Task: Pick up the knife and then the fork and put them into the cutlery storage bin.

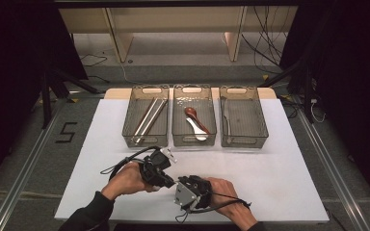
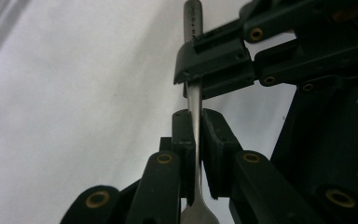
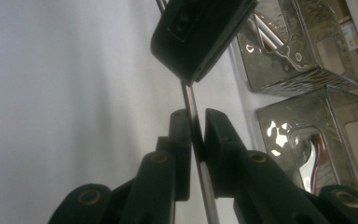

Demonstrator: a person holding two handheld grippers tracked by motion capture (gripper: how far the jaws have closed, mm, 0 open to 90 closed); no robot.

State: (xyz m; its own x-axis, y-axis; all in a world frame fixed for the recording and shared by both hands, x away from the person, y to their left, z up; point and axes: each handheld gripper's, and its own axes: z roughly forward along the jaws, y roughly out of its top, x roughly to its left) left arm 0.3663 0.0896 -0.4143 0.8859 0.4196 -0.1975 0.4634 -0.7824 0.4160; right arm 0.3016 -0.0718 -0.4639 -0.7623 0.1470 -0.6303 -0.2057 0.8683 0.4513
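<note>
Gripping a half-hidden fork, both tongs.

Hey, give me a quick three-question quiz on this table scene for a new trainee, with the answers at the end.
1. True or false: the left gripper and the right gripper are both shut on the same metal utensil.
2. How many clear bins stand side by side on the table?
3. Which bin holds the brown spoon: A left, B middle, C right?
Key: 1 true; 2 three; 3 B.
</note>
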